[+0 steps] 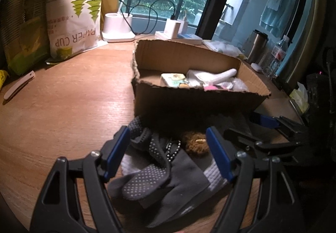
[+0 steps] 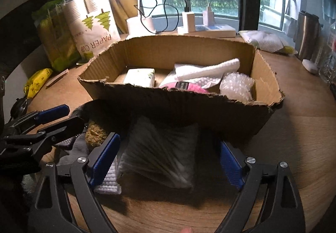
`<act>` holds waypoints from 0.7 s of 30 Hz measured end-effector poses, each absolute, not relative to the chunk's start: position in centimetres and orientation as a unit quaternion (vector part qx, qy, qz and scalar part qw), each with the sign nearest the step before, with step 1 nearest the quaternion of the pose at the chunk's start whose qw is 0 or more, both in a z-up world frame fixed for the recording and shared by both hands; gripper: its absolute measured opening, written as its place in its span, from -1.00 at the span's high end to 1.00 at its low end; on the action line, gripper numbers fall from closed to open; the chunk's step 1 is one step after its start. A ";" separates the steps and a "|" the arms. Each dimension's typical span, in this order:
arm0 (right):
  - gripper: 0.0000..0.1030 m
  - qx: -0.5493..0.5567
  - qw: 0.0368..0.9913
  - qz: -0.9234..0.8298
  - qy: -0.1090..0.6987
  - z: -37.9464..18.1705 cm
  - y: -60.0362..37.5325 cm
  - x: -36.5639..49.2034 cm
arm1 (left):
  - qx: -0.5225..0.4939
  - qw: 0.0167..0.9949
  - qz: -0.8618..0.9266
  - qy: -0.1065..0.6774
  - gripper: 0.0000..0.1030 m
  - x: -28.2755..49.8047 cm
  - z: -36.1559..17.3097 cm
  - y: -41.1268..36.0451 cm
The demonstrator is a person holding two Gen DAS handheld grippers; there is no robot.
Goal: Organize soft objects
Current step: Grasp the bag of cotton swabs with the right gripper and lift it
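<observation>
Now I have both tools spread wide, holding nothing: left tool [image 1: 168, 155] over the grey socks [image 1: 147, 172], right tool [image 2: 170, 157] over the cloth [image 2: 161, 155], all on the surface before the box [image 2: 189, 107]. Next, I judge: close, lift, drop in

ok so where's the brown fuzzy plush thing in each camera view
Left wrist: brown plush sits low centre, just left of the left gripper's right finger, before the cardboard box.
Right wrist: same plush at lower left, left of the right gripper.
Shared landmark: the cardboard box's torn front wall.
</observation>
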State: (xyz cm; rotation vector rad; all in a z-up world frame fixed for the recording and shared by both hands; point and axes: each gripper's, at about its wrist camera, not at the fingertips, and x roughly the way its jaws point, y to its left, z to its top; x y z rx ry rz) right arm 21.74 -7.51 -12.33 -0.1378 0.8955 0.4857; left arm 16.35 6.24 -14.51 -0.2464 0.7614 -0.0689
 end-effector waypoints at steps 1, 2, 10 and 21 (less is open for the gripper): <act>-0.78 -0.066 0.869 0.232 0.431 -12.5 -7.4 21.8 | -0.118 0.920 -0.034 0.371 -0.48 16.4 -14.5 6.1; -0.78 -0.068 0.868 0.233 0.433 -12.7 -7.3 21.9 | -0.115 0.920 -0.033 0.373 -0.48 16.5 -14.5 5.9; -0.48 -0.070 0.854 0.251 0.451 -13.8 -7.1 22.2 | -0.087 0.919 -0.034 0.382 -0.55 17.3 -14.5 4.3; -0.41 -0.058 0.861 0.236 0.446 -13.2 -10.6 21.9 | -0.038 0.928 -0.043 0.367 -0.68 18.3 -13.2 1.4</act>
